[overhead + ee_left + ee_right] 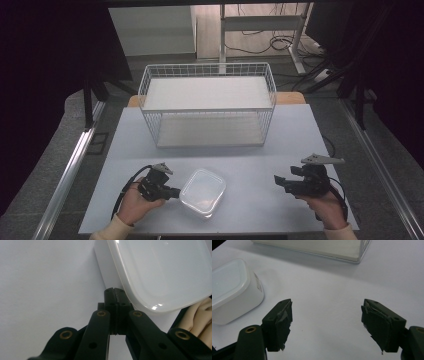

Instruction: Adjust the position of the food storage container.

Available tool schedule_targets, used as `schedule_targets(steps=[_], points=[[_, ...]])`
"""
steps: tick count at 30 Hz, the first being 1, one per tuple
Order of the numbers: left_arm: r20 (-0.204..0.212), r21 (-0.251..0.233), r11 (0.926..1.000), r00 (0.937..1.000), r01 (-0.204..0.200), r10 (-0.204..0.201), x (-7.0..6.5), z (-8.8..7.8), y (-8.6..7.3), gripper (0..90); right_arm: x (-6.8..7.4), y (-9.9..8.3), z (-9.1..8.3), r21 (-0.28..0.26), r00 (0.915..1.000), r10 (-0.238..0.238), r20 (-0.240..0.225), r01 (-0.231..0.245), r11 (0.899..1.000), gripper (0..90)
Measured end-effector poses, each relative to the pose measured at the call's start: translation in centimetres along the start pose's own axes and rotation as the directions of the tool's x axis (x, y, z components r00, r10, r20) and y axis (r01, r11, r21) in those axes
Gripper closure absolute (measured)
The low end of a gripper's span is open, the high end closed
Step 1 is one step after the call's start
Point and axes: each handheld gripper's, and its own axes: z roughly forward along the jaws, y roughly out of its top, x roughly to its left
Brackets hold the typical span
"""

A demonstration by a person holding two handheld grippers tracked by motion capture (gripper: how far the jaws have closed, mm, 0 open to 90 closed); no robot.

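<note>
A clear plastic container [202, 192] with a white lid lies on the pale table, near the front and left of centre. My left gripper [175, 192] is at its left side. In the left gripper view the jaws of my left gripper [114, 291] are pressed together with nothing visible between them, and their tips rest against the container [162, 272] wall just under the lid's rim. My right gripper [279, 181] is held at the front right, well apart from the container. Its jaws stand wide open over bare table, and the right gripper [326, 305] view shows the container [229, 287] off to its left.
A white wire basket [207, 105] with two shelves stands at the back middle of the table [280, 140]; its lower corner [359, 255] appears in the right gripper view. Bare table lies between the container and my right gripper. The floor beyond is dark, with cables.
</note>
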Motion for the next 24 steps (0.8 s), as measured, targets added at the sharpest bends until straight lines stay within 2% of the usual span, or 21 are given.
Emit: schedule_targets(steps=[12, 24], points=[[0.029, 0.008, 1.0, 0.9996, 0.005, -0.005, -1.4, 1.0, 0.1, 90.0, 0.0, 0.0, 0.0, 0.001, 1.0, -0.001, -0.001, 0.001, 1.0, 24.6], [0.067, -0.012, 0.9997, 0.9975, 0.022, -0.021, -2.5, 1.8, 0.3, 90.0, 0.0, 0.0, 0.0, 0.0, 1.0, 0.001, -0.004, -0.001, 1.0, 24.6]])
